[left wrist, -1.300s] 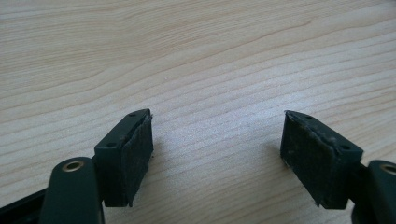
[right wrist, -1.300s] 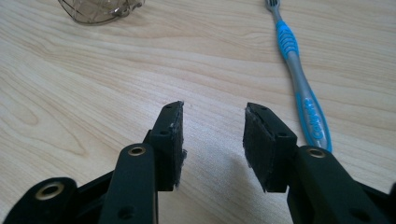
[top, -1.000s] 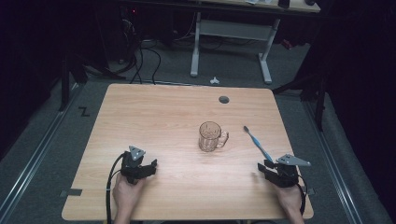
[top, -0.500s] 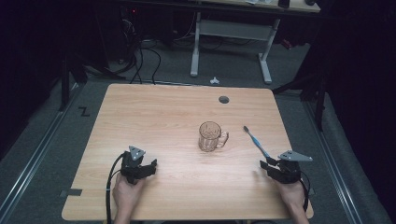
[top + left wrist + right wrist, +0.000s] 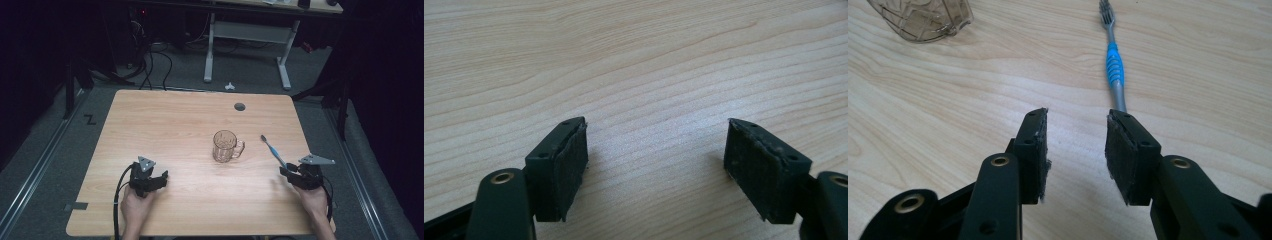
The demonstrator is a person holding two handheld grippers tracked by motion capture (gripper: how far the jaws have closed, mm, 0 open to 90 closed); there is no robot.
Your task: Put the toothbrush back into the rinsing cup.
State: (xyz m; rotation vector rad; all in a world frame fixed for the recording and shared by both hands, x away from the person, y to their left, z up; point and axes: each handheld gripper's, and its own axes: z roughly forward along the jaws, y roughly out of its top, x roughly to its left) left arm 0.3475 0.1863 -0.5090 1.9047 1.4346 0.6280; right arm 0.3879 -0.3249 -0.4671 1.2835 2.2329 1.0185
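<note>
A clear glass mug [image 5: 228,146] stands upright right of the table's middle, and its base shows in the right gripper view [image 5: 923,17]. A grey toothbrush with a blue grip [image 5: 272,149] lies flat to its right, bristles away from me. My right gripper [image 5: 289,175] sits at the handle's near end. Its jaws [image 5: 1075,145] are open and have just been opening, with bare wood between the pads. The toothbrush [image 5: 1114,65] runs up to the right jaw, which hides its end. My left gripper [image 5: 156,182] rests open at the front left, with nothing between its jaws [image 5: 656,150].
The wooden table [image 5: 175,125] has a round cable hole [image 5: 240,106] near its far edge. Beyond the table stand a white desk frame [image 5: 247,45] and loose cables on the grey floor. A cable trails from each gripper towards me.
My right gripper has drifted slightly to the right and lifted a little. The toothbrush, the mug and the left gripper have stayed where they were.
</note>
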